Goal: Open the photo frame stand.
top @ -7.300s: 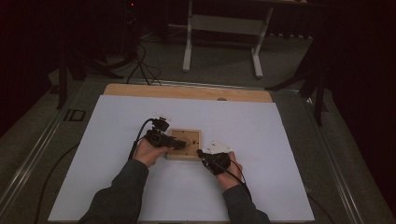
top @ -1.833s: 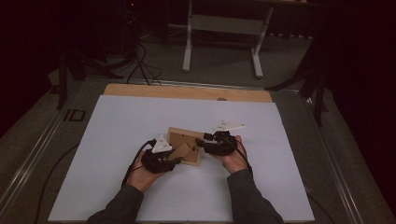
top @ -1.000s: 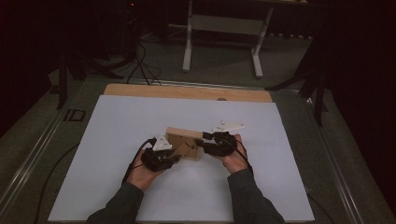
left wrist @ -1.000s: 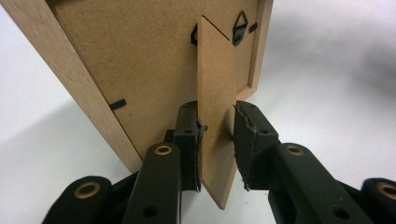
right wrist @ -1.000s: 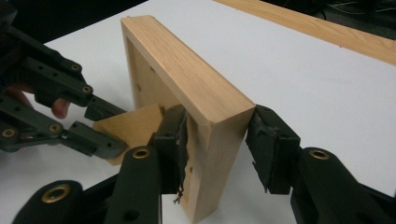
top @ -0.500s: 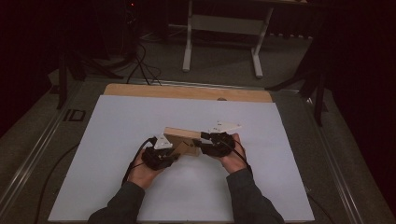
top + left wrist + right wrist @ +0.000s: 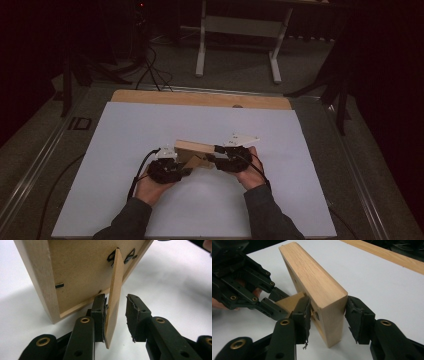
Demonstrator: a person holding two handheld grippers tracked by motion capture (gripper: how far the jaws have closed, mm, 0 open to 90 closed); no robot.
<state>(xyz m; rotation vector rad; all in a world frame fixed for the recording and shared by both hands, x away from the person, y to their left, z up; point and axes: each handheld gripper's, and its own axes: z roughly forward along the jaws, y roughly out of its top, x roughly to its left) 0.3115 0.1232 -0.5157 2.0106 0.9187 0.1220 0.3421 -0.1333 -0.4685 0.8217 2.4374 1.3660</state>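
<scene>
- Wooden picture frame (image 7: pixel 192 146) stood on its lower edge on the white sheet (image 7: pixel 125 130), just toward six o'clock of the sheet's centre, tilted, its fibreboard back facing us.
- Our right gripper (image 7: pixel 327 312) straddled the frame's side rail at three o'clock. We saw the inner pad against the back and a slim gap at the outer pad; the jaws had just been opening, so we judged the grip loose.
- Our left gripper (image 7: pixel 116 315) sat at the easel leg (image 7: pixel 113 300), at nine o'clock. One pad touched the leg and the other stood clear, the jaws having just been opening.
- We judged the frame light and rigid, with smooth wood that could slip; take hold across the thick rail.
- We judged the leg thin and its hinge fragile; pinch it near the free end, gently.
</scene>
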